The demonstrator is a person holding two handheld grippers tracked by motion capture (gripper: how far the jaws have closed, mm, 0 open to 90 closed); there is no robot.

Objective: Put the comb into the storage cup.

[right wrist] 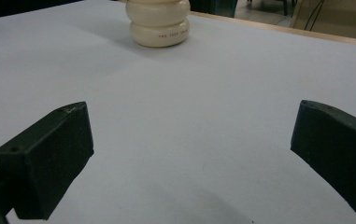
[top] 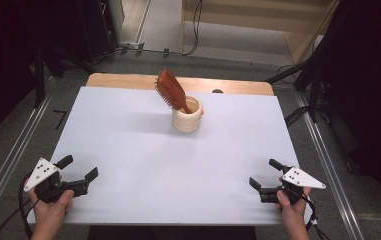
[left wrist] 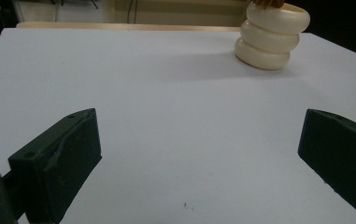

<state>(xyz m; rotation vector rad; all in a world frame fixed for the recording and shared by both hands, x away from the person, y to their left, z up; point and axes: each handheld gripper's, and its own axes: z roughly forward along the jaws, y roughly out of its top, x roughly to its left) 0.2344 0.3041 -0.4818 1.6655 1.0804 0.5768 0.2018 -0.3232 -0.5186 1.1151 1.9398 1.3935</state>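
A cream ribbed cup stands at the far middle of the white table sheet, and shows again as the cup and the cup in the two gripper views. A brown wooden hairbrush stands handle-down in it, leaning to the left with its bristles facing down-left. My left gripper rests open near the front left corner, nothing between its jaws. My right gripper rests open near the front right corner, also with nothing in it. Both are far from the cup.
The wooden table edge runs behind the sheet. Metal floor rails run along both sides, and cables lie on the floor behind. A dark stand is at the far right.
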